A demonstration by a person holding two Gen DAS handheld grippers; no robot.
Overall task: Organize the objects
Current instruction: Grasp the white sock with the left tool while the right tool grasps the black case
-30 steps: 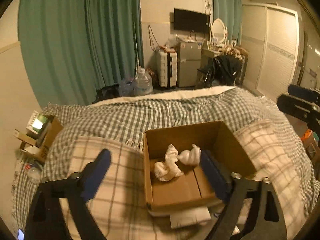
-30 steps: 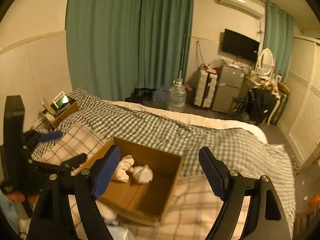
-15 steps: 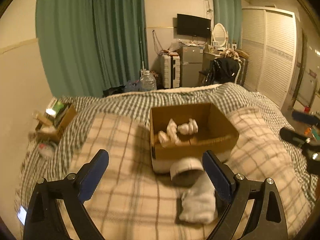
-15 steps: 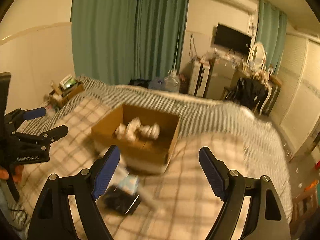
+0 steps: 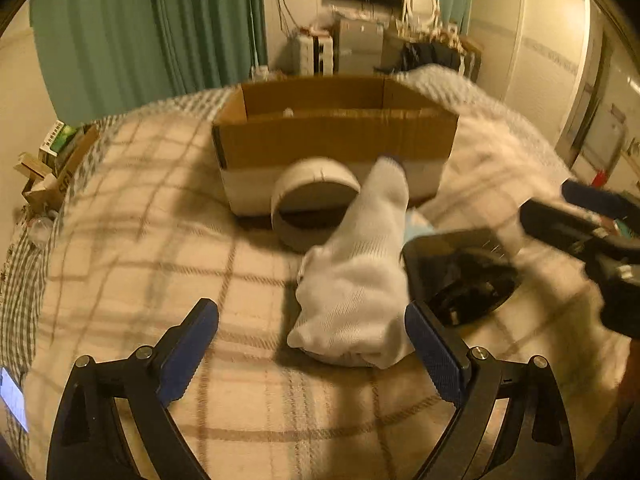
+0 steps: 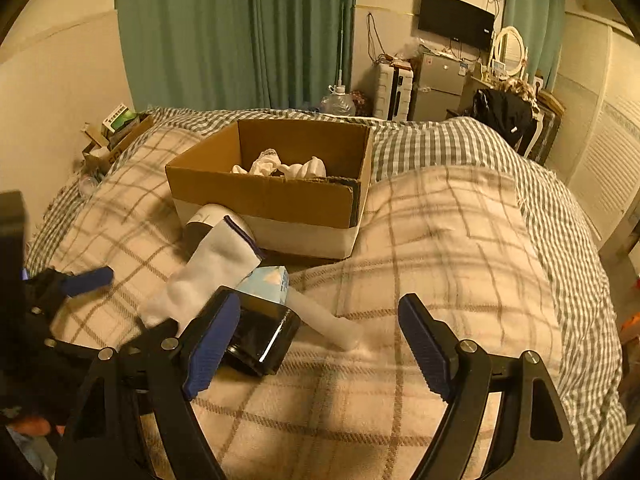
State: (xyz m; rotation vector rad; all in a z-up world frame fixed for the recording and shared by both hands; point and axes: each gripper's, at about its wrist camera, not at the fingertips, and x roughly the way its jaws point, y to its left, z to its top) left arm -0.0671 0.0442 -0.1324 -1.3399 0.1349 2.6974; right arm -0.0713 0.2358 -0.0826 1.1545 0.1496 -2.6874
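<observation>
My left gripper (image 5: pixel 312 340) is a black frame that splits into two angular arms, each ending in a long finger faced with a dark blue, finely ribbed pad (image 5: pixel 188 350). Round silver screw heads (image 5: pixel 477 353) sit at the joints of the arms, and triangular cut-outs lighten the frame lower down. My right gripper (image 6: pixel 320 344) is built the same way: black arms, blue textured pads (image 6: pixel 424 350), bright screws (image 6: pixel 467 346) at the pivots. At the lower left edge of the right wrist view a small patch of bare skin (image 6: pixel 30 426) shows beneath the black frame.
</observation>
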